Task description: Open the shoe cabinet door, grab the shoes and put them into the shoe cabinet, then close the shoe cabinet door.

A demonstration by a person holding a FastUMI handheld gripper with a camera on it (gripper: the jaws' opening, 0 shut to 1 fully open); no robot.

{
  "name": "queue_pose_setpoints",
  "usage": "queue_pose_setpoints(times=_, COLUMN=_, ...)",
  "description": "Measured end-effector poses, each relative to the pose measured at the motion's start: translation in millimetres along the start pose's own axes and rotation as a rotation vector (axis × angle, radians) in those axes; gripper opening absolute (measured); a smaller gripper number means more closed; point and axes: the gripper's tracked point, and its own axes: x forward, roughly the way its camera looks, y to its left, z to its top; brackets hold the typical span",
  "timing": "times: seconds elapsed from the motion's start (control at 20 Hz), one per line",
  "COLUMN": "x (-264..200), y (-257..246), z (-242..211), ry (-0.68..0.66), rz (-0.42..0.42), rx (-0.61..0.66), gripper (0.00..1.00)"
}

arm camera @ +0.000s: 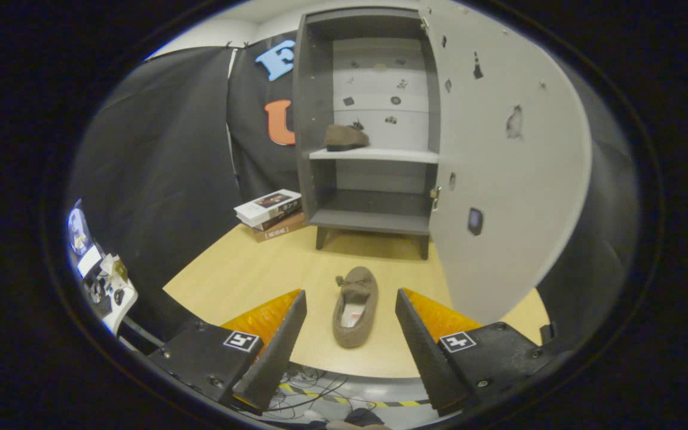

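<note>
A grey shoe cabinet [314,119] stands at the back of the wooden table, and its door [499,179] is swung wide open to the right. One brown shoe [346,137] rests on the cabinet's white middle shelf [398,156]. A second brown shoe [356,306] lies on the table in front of the cabinet, toe pointing toward it. My gripper [351,322] is open, raised above the table's near edge, and the shoe on the table appears between its two fingers without either one touching it.
A stack of books [271,213] lies on the table [242,275] left of the cabinet. The open door reaches far forward on the right, close to the right finger. Cables [308,388] lie on the floor below the table's front edge. Some equipment [102,280] sits at far left.
</note>
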Motion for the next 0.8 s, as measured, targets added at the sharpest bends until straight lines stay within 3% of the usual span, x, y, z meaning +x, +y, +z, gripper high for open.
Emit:
queue_pose_setpoints(times=0.35, x=128, y=16, z=-47, ry=0.171, rz=0.038, rx=0.036, gripper=0.95)
queue_pose_setpoints(times=0.8, x=229, y=12, z=-73, ry=0.308, rz=0.017, rx=0.110, gripper=0.94)
